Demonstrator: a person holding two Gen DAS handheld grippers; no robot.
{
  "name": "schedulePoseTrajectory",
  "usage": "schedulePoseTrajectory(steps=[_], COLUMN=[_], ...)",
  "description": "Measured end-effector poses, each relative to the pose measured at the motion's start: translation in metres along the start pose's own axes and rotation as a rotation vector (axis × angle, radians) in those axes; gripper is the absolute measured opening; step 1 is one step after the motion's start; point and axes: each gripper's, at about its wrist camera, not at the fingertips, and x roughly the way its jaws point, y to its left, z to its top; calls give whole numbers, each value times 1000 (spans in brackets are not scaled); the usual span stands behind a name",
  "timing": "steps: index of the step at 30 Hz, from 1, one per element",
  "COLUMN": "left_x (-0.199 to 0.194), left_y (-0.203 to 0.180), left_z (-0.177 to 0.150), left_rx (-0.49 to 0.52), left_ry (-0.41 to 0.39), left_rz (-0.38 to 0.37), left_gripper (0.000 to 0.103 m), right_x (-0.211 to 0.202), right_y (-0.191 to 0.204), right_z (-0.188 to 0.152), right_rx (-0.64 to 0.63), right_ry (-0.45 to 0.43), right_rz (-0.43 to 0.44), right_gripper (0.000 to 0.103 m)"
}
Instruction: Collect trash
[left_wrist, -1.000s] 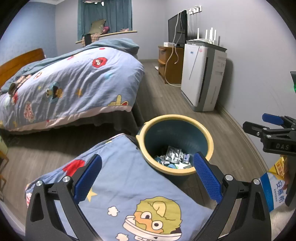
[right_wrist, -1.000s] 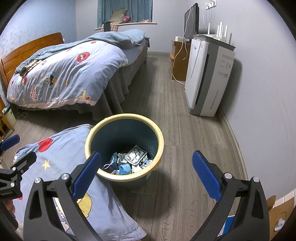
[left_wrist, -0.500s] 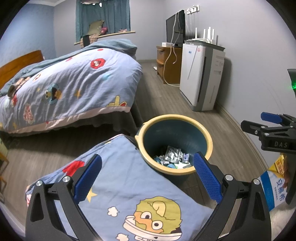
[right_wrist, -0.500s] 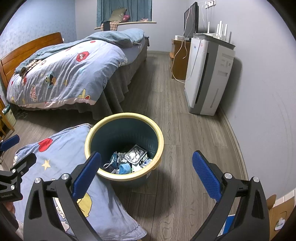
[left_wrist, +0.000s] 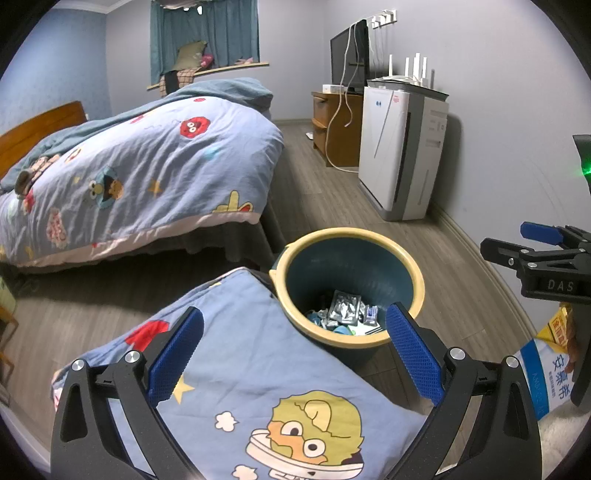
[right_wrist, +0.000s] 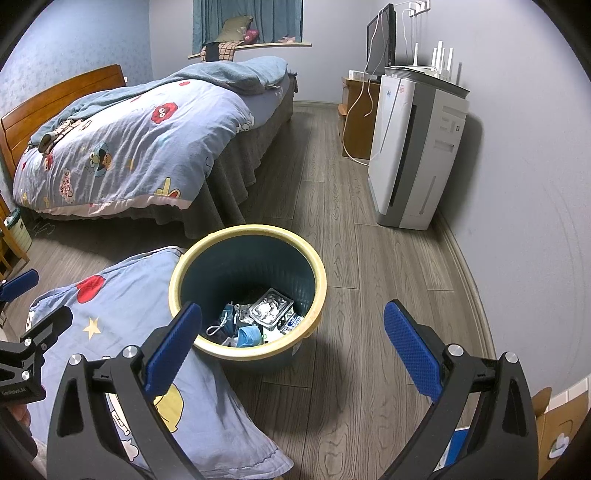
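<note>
**Both grippers empty over the bin, trash already sitting inside**

Closest to the cameras: the left gripper has its blue textured pads spread wide with nothing between them, hanging over a light blue cartoon-print pillow that lies on the grey wood-plank floor. The right gripper is spread wide too, also holding nothing; it sits over the floor just to the right of the bin. From the left camera you can see the right gripper side-on at the right edge, and below it a blue and white printed package lying on the floor near the wall.

Just past the fingertips is the round dark teal plastic bin with a yellow rim. It's upright on the floor, with the pillow's corner touching its left side. The trash is at the bottom of it: a crumpled silvery wrapper, a blue mask-like thing with a cord, a few small packets.

Further back, a bed with a blue cartoon duvet on the left, a tall white air purifier against the right wall, then a wooden cabinet with a dark flat screen, and teal curtains at the far wall
</note>
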Motion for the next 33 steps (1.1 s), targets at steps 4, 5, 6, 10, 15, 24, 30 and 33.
schedulePoseTrajectory(steps=[4,5,6,10,15,24,30,33], left_x=[0,0,0,0,0,0,0,0], left_y=[0,0,0,-1,-1,-1,-1,-1], left_z=[0,0,0,0,0,0,0,0], left_rx=[0,0,0,2,0,2,3,3], left_ry=[-1,-1,0,-1,0,0,-1,0], left_rz=[1,1,0,1,1,1,1,0], left_gripper=[98,98,98,98,98,98,98,98], right_x=[0,0,0,0,0,1,1,1], right_y=[0,0,0,0,0,-1,-1,-1], right_z=[0,-1,0,0,0,-1,-1,-2], right_rx=[-1,0,0,0,0,0,1,1], right_ry=[1,0,1,1,2,3,4,4], right_rz=[0,0,0,0,0,0,0,0], right_gripper=[97,97,97,97,97,97,97,97])
